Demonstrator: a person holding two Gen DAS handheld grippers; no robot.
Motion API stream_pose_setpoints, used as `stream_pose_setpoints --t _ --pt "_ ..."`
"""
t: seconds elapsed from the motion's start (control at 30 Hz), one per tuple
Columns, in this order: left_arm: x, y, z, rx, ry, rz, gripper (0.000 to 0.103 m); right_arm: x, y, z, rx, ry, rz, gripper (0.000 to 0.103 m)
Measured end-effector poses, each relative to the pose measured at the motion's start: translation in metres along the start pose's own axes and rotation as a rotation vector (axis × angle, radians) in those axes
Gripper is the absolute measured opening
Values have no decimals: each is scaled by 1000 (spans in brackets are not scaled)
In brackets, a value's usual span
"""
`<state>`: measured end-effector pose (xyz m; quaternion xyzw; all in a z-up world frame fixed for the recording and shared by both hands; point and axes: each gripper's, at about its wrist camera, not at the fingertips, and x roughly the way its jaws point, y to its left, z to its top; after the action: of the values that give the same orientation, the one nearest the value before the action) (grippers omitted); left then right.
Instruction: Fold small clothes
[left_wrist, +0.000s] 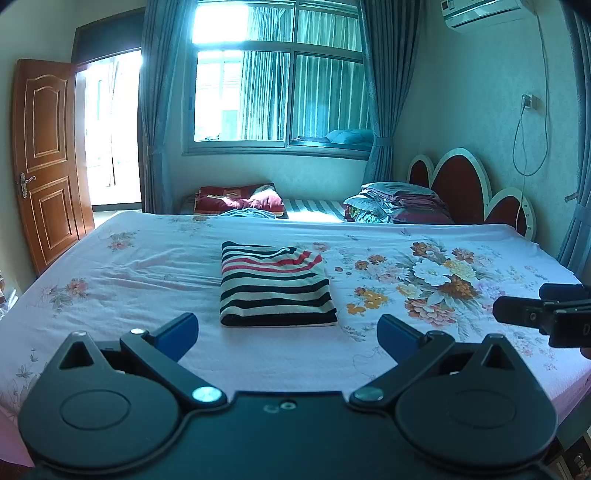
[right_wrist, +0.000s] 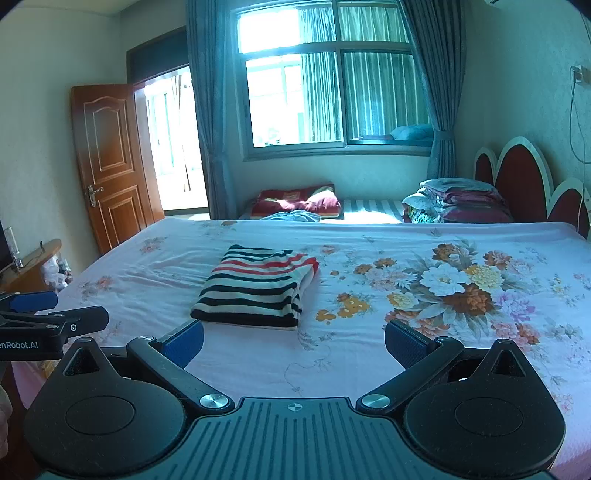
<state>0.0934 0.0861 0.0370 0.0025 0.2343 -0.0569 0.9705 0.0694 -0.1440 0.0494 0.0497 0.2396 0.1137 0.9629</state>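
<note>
Striped garment (left_wrist: 275, 286) folded into a neat rectangle, flat on the floral bedsheet (left_wrist: 424, 280) near mid-bed, touching neither tool. Left gripper (left_wrist: 287, 334) wide open, blue pads (left_wrist: 177, 332) spread, empty, just short of garment's near edge. Right gripper (right_wrist: 293, 343) also wide open, empty, hovering over sheet to the garment's right. Stacked bedding (left_wrist: 399, 203) against headboard (left_wrist: 465, 184). Wooden door (right_wrist: 110, 162) open at left.

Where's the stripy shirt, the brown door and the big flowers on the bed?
stripy shirt (left_wrist: 275, 286), left wrist view, middle of folded top.
brown door (left_wrist: 46, 162), left wrist view, upper panel.
big flowers (right_wrist: 458, 284), right wrist view, white bloom on sheet.
</note>
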Motion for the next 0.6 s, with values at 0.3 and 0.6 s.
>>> stream_pose_setpoints --t 0.3,0.6 --pt "-1 -1 -1 7 -2 2 103 -1 0 1 -1 -1 6 103" --pt "1 -2 0 10 -1 1 103 -1 -1 1 -2 -3 7 103"
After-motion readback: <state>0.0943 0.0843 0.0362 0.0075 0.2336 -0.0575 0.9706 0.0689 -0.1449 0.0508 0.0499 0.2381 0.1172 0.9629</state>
